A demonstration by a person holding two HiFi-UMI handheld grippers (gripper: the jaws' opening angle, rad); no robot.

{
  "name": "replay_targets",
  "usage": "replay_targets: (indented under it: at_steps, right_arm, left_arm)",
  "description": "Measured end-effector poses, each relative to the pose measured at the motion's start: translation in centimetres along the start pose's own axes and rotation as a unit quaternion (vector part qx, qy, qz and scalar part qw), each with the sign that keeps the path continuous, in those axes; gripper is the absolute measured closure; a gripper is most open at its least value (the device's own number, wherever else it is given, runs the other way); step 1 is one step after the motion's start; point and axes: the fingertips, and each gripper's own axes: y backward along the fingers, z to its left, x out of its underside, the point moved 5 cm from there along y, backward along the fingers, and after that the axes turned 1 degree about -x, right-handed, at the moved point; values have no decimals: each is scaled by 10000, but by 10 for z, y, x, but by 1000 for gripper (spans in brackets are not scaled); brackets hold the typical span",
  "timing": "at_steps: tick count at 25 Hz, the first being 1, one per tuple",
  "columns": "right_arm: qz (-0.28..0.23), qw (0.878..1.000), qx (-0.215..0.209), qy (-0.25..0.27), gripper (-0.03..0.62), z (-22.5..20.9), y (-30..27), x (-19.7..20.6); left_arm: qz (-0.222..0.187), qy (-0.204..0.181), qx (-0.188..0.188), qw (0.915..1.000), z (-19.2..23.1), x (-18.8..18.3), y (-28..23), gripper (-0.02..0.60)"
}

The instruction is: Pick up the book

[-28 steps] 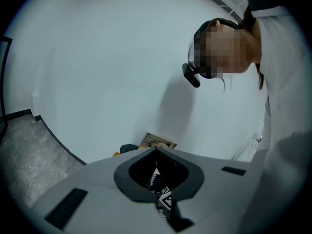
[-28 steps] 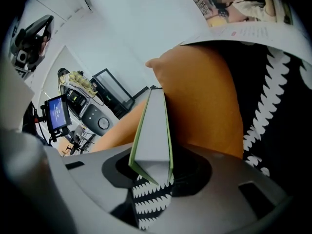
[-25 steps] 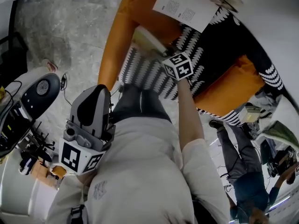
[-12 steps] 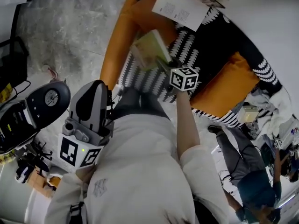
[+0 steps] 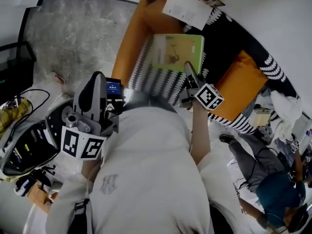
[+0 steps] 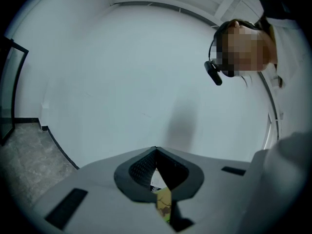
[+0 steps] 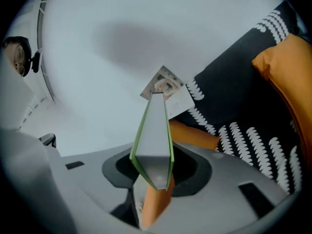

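L claw (image 6: 156, 152) sits near your body at 9 o'clock, tips pressed together, nothing in them. R claw (image 5: 187, 68) at 1 o'clock pinches the green book (image 5: 175, 52) by its near edge. The book looks clear of the patterned throw (image 5: 156, 79) on the orange sofa (image 5: 127, 43). An open booklet (image 5: 187, 6) lies beyond at 12. The pick looks approx done. Next: keep the pinch firm & carry it steady.
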Motion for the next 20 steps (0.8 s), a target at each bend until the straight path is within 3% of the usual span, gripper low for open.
replay_targets:
  at_steps: [7, 20]
  right_arm:
    - [-802, 9964, 23, -269, 441, 33, 58, -27]
    - [-1472, 9886, -153, 260, 441, 121, 133, -49]
  left_arm:
    - [-294, -38, 215, 9993, -11, -18, 7, 572]
    - [-687, -196, 766, 9945, -40, -52, 18, 572]
